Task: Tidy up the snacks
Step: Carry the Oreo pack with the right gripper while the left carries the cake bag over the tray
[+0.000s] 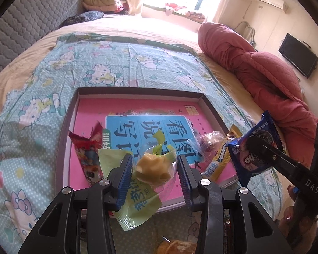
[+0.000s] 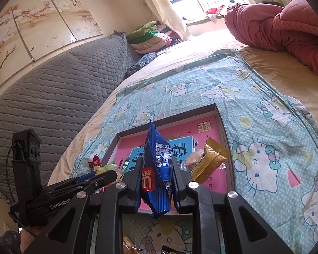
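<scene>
left hand-held gripper (image 1: 153, 169) is clamped on a clear-wrapped yellow pastry (image 1: 153, 167), its blue pads pressing the loose film on either side, over the near part of the shallow box tray (image 1: 137, 91) that lies on the cartoon-print sheet (image 1: 42, 97) spread over the bed. right hand-held gripper (image 2: 156, 175) has its jaws nearly together, pinching a blue cookie packet (image 2: 156, 165) edge-on just above the tray's near rim.

already in the tray are a red packet (image 1: 89, 154), a green packet (image 1: 133, 203), a clear bag with a dark cake (image 1: 209, 141) and a gold chocolate bar wrapper (image 1: 218, 160), all crowded toward the near side, with the far pink floor bare.

risks, as i judge them:
- the pastry seems held mostly by its slack film; the soft cake could slide inside the wrap or be squashed if the pads tighten.
- the green packet lies under the left pads and hangs over the near rim; lowering there could nudge it off onto the sheet.
- the cookie packet is gripped by a thin slice and stands tall; released where it is, it may tip outside the rim instead of into the tray.
- both tools work the same near corner, close together, so a small sideways drift could knock one against the other.
- the bed is soft, so pressing on the tray could tilt it and shift the pile.
</scene>
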Demonstrator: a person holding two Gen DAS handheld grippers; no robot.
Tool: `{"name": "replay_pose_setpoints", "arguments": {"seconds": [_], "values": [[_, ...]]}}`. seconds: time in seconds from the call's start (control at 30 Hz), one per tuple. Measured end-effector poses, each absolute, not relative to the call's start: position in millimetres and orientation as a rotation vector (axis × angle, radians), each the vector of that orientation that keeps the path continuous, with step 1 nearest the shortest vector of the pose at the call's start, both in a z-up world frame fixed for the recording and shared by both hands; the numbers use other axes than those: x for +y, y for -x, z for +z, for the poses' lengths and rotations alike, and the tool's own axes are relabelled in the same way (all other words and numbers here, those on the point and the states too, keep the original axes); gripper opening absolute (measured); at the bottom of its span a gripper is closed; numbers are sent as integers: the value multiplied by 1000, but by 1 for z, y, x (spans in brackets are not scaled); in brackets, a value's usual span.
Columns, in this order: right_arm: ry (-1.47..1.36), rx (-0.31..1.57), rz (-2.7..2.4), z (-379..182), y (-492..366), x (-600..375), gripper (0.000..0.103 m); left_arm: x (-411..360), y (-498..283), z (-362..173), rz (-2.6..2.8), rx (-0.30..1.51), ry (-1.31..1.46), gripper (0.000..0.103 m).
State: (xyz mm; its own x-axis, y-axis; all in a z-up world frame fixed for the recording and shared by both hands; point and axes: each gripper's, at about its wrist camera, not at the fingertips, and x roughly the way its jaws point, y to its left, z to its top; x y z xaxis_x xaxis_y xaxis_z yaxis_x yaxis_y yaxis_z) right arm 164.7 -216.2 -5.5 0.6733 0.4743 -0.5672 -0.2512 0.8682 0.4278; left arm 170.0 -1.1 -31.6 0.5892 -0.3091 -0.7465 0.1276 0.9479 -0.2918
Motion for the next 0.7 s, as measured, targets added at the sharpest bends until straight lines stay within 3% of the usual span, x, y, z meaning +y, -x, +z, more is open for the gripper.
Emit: {"name": "replay_pose_setpoints", "arguments": {"seconds": [0.7], "values": [[-341,830,330,-36,-197,-191,23,-5,-182,-58,-326,969,228,44]]}}
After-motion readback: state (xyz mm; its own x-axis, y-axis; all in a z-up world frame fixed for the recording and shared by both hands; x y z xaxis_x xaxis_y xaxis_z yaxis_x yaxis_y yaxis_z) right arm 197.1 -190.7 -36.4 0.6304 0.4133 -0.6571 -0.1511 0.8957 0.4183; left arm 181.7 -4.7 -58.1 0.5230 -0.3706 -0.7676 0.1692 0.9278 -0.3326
